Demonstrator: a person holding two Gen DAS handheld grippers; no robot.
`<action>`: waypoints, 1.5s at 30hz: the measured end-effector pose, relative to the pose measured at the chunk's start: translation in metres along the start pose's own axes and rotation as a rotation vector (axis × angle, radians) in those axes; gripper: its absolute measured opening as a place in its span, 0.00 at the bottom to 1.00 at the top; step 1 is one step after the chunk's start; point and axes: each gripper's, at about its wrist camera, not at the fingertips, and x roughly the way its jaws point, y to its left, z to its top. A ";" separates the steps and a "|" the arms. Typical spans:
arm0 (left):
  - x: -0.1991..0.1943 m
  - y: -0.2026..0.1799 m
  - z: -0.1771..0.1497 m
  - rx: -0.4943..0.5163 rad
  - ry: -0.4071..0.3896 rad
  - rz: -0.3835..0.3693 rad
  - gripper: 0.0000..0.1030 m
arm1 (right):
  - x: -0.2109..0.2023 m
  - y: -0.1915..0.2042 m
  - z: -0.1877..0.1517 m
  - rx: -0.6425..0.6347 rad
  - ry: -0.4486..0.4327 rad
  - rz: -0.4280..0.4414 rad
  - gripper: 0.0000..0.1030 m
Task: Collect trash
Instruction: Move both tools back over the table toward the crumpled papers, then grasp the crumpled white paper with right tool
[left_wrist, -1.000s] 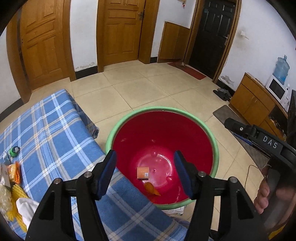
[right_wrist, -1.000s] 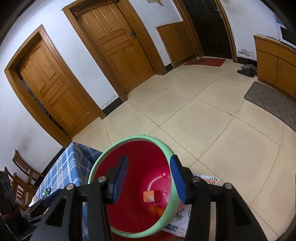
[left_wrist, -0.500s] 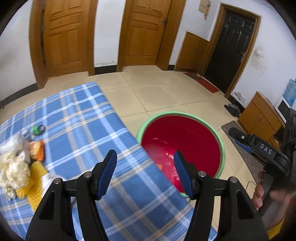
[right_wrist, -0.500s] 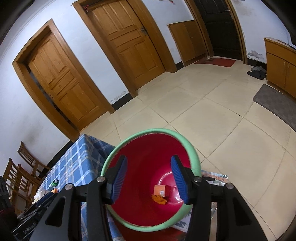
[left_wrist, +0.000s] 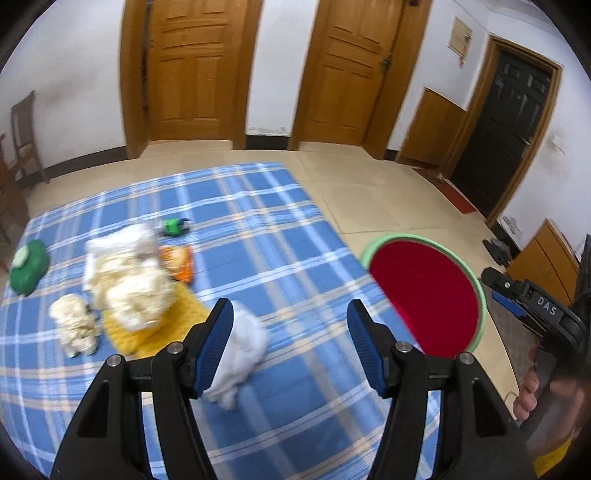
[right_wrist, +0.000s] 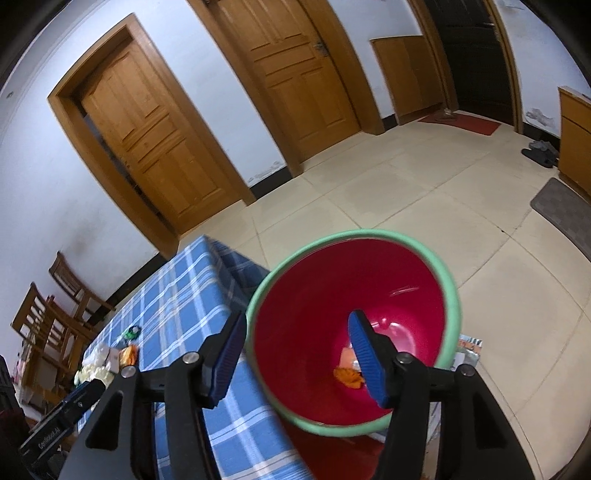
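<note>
**Both grippers empty above table and bucket**

My left gripper (left_wrist: 288, 338) hangs with jaws spread wide, pinching nothing, over the blue plaid tablecloth (left_wrist: 258, 229). A crumpled white tissue (left_wrist: 242, 350) lies just under my left finger. Toward the table's left edge sit cream crumpled paper wads (left_wrist: 129, 284), an orange snack wrapper (left_wrist: 177, 260) and a yellow cloth (left_wrist: 155, 328). My right gripper (right_wrist: 295, 354) is equally spread, above the red bucket with green rim (right_wrist: 448, 280) beside the table's right edge, orange scraps (right_wrist: 347, 376) at its bottom.
</note>
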 end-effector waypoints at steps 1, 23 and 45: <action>-0.003 0.006 0.000 -0.011 -0.006 0.009 0.62 | 0.001 0.006 -0.002 -0.008 0.005 0.006 0.59; -0.052 0.142 -0.027 -0.252 -0.074 0.256 0.65 | 0.035 0.158 -0.049 -0.309 0.158 0.231 0.65; -0.052 0.232 -0.055 -0.434 -0.060 0.376 0.66 | 0.092 0.267 -0.090 -0.469 0.282 0.326 0.79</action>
